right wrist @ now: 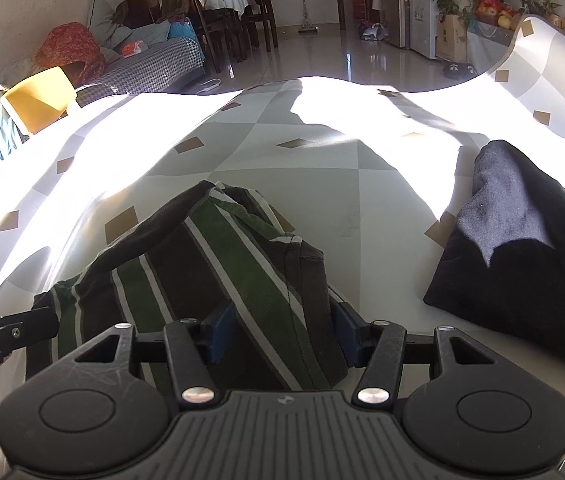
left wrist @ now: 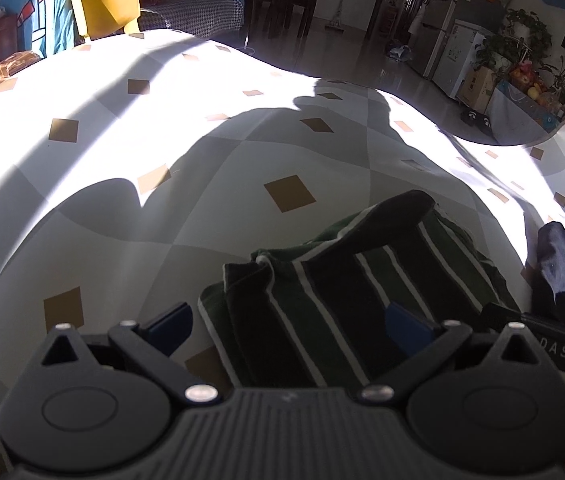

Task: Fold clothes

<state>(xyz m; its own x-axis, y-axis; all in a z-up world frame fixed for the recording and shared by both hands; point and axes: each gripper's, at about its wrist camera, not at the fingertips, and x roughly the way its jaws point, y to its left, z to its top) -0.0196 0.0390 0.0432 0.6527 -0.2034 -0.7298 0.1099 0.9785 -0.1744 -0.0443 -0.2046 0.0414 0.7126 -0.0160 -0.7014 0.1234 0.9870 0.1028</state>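
Observation:
A green, black and white striped garment (left wrist: 322, 300) lies bunched and partly folded on the table's checked cloth (left wrist: 202, 184). My left gripper (left wrist: 288, 328) hovers over the garment's near left corner with its jaws wide apart. One blue pad (left wrist: 170, 326) is off the fabric and nothing is pinched. My right gripper (right wrist: 284, 334) has a thick fold of the striped garment (right wrist: 218, 264) filling the gap between its blue pads (right wrist: 220, 332), and it grips that fold. The left gripper's finger (right wrist: 10, 336) shows at the left edge of the right wrist view.
A dark navy garment (right wrist: 522, 240) is heaped on the table to the right of the striped one. A yellow chair (left wrist: 104, 4) stands at the table's far left edge. Beyond the table are a shiny floor, a sofa, dining chairs and a fridge.

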